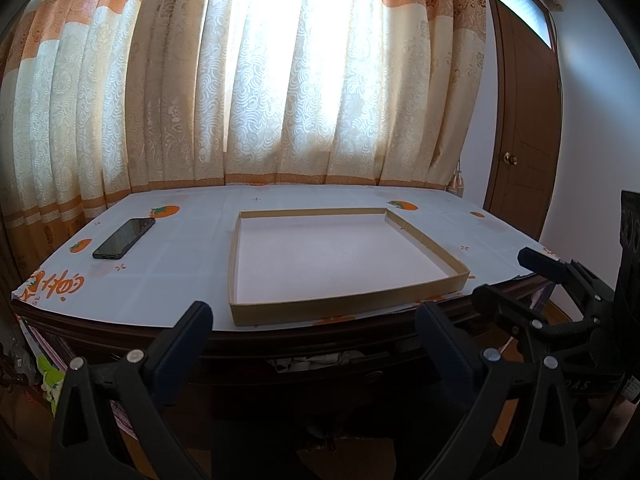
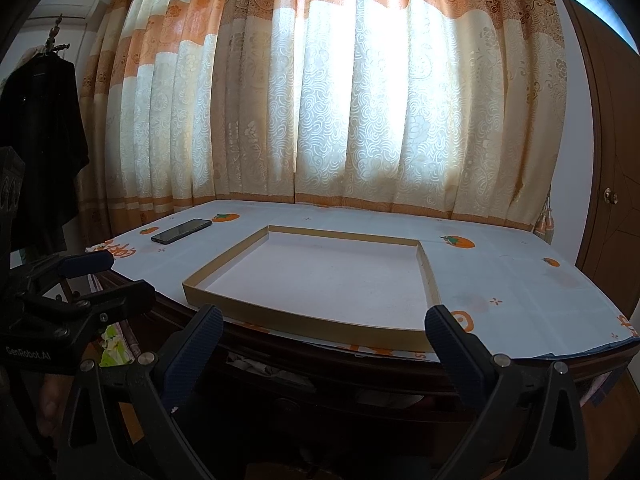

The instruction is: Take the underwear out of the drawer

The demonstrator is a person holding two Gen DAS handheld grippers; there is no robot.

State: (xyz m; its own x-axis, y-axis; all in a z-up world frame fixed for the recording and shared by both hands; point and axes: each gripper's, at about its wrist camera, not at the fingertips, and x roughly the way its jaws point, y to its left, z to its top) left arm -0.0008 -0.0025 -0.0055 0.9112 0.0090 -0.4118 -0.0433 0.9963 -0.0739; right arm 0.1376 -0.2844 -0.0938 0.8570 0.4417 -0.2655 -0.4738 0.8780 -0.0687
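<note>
Two grippers hang before one dark wooden table (image 1: 280, 342): our left gripper (image 1: 316, 316) and our right gripper (image 2: 324, 322), both with jaws spread wide and holding nothing. One drawer (image 1: 320, 362) under the table's front edge stands slightly ajar, and pale cloth (image 1: 304, 363) shows in the gap — we judge that to be the underwear, though the shadow hides how many pieces lie there.

What could go wrong: the slot looks narrow and dark, so we may pinch the drawer lip instead of fabric, or drag out a bundle and drop some — the cause would be reaching in before pulling the drawer wider.

On top we count one shallow cardboard tray (image 1: 424, 240), empty, and one phone (image 1: 124, 238), well apart.
</note>
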